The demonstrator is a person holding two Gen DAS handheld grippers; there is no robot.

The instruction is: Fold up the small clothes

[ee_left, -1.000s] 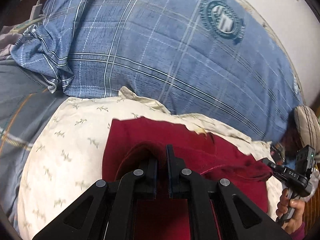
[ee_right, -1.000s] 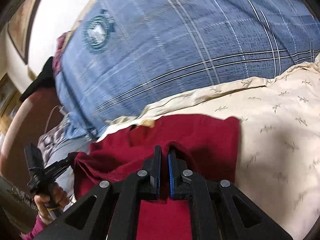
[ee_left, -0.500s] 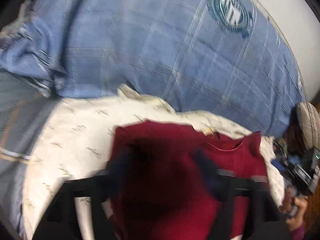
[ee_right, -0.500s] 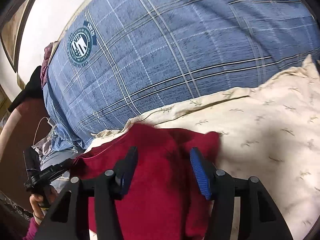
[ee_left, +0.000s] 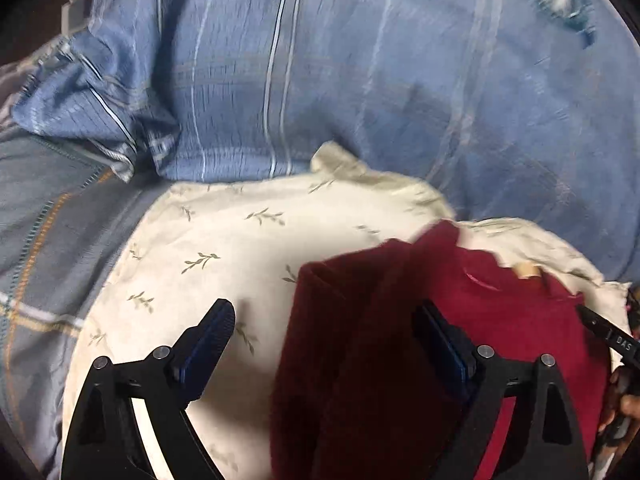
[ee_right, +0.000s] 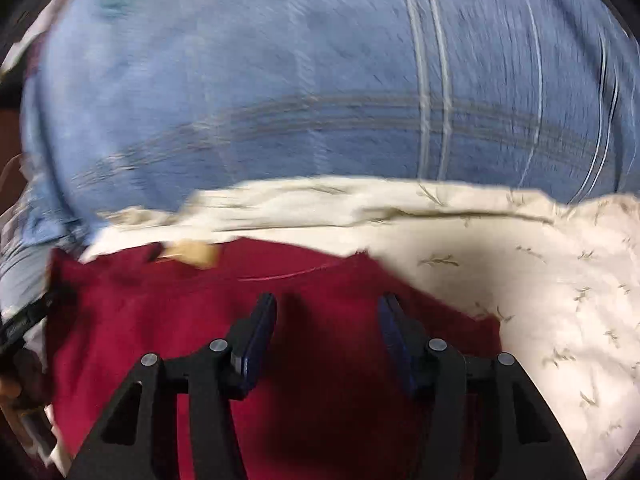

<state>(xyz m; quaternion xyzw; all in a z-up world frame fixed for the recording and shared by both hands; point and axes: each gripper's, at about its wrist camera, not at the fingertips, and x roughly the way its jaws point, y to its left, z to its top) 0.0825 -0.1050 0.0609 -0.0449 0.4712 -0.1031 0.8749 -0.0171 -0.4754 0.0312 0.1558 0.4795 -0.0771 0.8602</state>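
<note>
A dark red garment [ee_left: 520, 320] lies folded on a cream pillow with a leaf print [ee_left: 224, 240]. My left gripper [ee_left: 326, 324] stands wide open over the garment's left edge, one finger above the pillow and the other above the red cloth, gripping nothing. In the right wrist view the red garment [ee_right: 160, 300] fills the lower middle, with a tan label at its neckline. My right gripper [ee_right: 328, 312] hovers above it, open about halfway, with no cloth pinched between its pads. Both views are blurred by motion.
A large blue plaid pillow [ee_left: 360, 80] [ee_right: 280, 100] rises behind the cream pillow [ee_right: 540, 280]. Grey-blue bedding [ee_left: 48, 220] lies at the left. The other gripper and the hand holding it show at the right edge [ee_left: 608, 334] and at the left edge [ee_right: 20, 324].
Both grippers were shut on the red garment a second ago and have opened and let it go. Both have sunk closer to the pillow, the left one shifting left of the garment.
</note>
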